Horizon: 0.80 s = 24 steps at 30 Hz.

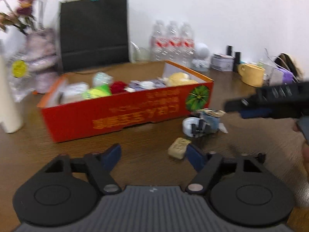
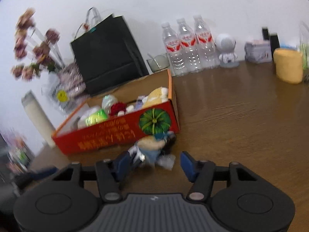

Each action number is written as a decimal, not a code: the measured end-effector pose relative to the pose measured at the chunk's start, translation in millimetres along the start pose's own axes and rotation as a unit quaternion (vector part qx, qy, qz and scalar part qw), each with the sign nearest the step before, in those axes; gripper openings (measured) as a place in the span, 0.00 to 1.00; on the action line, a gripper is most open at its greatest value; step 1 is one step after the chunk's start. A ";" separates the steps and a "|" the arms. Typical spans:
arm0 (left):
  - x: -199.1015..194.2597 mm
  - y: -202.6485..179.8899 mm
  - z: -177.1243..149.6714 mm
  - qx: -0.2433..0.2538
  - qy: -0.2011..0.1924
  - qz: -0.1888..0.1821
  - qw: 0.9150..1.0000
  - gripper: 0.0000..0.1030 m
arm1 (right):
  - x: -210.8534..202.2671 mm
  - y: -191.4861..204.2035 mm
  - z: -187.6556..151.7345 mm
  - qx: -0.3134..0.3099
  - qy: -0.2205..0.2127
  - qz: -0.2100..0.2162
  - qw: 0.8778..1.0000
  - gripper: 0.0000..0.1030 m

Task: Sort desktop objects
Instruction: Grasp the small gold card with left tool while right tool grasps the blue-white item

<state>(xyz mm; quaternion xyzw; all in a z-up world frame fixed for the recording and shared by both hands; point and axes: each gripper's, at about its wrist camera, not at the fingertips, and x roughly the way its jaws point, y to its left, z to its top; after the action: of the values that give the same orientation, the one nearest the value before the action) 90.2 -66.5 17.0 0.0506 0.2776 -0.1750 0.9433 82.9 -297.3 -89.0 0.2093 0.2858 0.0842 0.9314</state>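
On the brown wooden table (image 1: 241, 141) stands a red cardboard box (image 1: 123, 112) with an orange rim, filled with small things: a red ball of yarn, a yellow-green packet, white and pale yellow pieces.

The left gripper (image 1: 154, 153) hovers low over the table in front of the box, its jaws standing apart and gripping nothing. A tan sponge-like block (image 1: 178, 147) lies on the table just beside the inner edge of its right finger, slightly ahead of the tips; whether they touch is unclear through the blur. Beyond it, near the box's right corner, sits a small heap of things (image 1: 202, 122), blue, white and black.

The right gripper (image 2: 152, 161) has its jaws partly open around the near end of that same heap (image 2: 154, 148), which lies against the box front (image 2: 115, 135) below the green pumpkin print. The left finger overlaps the heap's edge; the right finger stands clear of it.
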 end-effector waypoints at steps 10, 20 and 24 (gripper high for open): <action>37.8 0.9 3.9 -0.019 0.035 -0.073 0.997 0.36 | 68.1 -8.2 25.1 0.046 0.066 -0.012 0.997 0.33; 18.7 20.7 -6.0 -0.080 0.037 -0.042 0.995 0.22 | 53.5 8.7 20.9 0.019 0.025 -0.008 0.999 0.08; -2.3 35.0 -12.2 -0.122 0.029 -0.020 0.992 0.22 | 21.6 23.7 20.8 -0.012 -0.002 0.002 1.000 0.08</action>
<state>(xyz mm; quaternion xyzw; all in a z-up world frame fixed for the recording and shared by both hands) 94.8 -30.8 7.9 -0.0656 0.3248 -0.1567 0.9304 111.7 -277.2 -73.8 0.1986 0.2829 0.0892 0.9341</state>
